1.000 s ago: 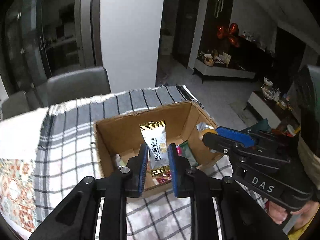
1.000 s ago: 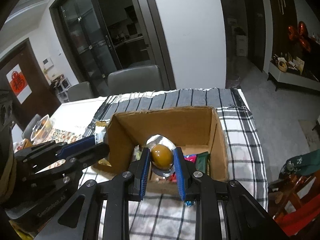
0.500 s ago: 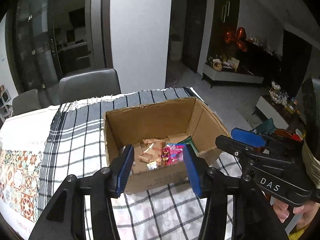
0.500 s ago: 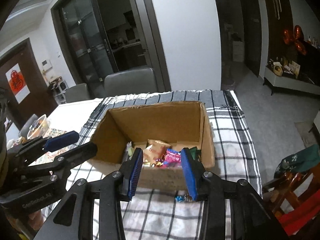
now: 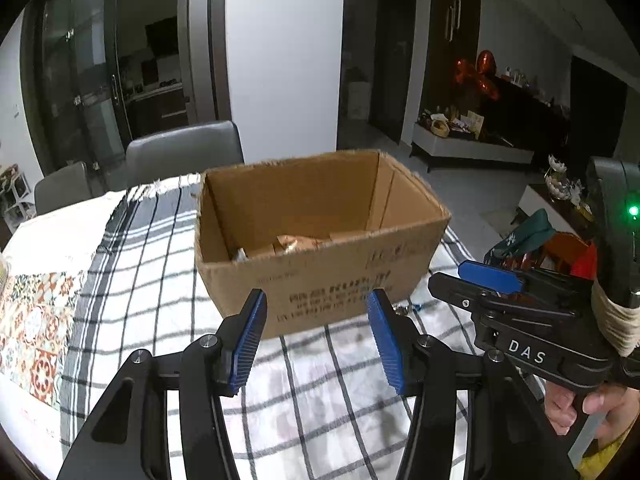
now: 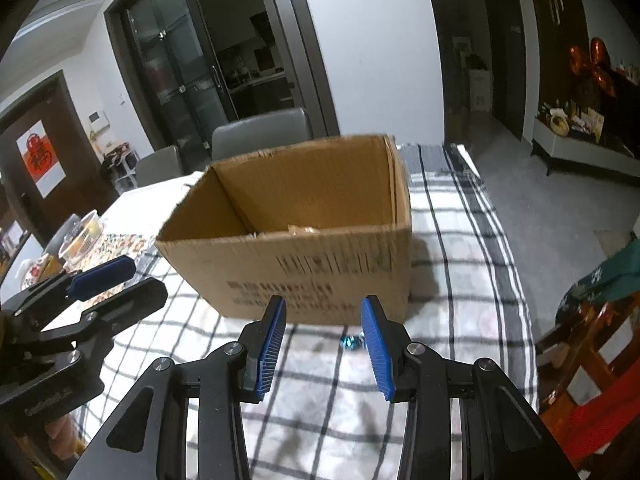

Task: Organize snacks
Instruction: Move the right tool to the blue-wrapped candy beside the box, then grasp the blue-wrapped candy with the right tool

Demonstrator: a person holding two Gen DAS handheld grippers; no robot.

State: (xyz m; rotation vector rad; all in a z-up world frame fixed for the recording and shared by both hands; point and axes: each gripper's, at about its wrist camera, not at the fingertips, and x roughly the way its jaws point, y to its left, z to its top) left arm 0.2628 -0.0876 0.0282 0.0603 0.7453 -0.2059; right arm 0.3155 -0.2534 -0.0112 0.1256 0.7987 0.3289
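Observation:
An open cardboard box (image 5: 344, 276) stands on the checked tablecloth; it also shows in the right wrist view (image 6: 320, 264). Only the top of a tan snack packet (image 5: 296, 242) shows over its near wall, and a sliver of it (image 6: 302, 230) in the right view. My left gripper (image 5: 316, 336) is open and empty, low in front of the box. My right gripper (image 6: 322, 336) is open and empty, also in front of the box. A small blue-wrapped candy (image 6: 352, 341) lies on the cloth by the box's near right corner, just beyond my right fingers.
The checked cloth (image 5: 320, 400) covers the table; a patterned mat (image 5: 32, 320) lies at the left. Grey chairs (image 5: 184, 152) stand behind the table. A clear container (image 6: 82, 236) sits far left. A chair with red and green fabric (image 6: 600, 300) is at the right.
Both grippers let their snacks go into the box, opened, and pulled back and down. The view has dropped from above the box to its near wall.

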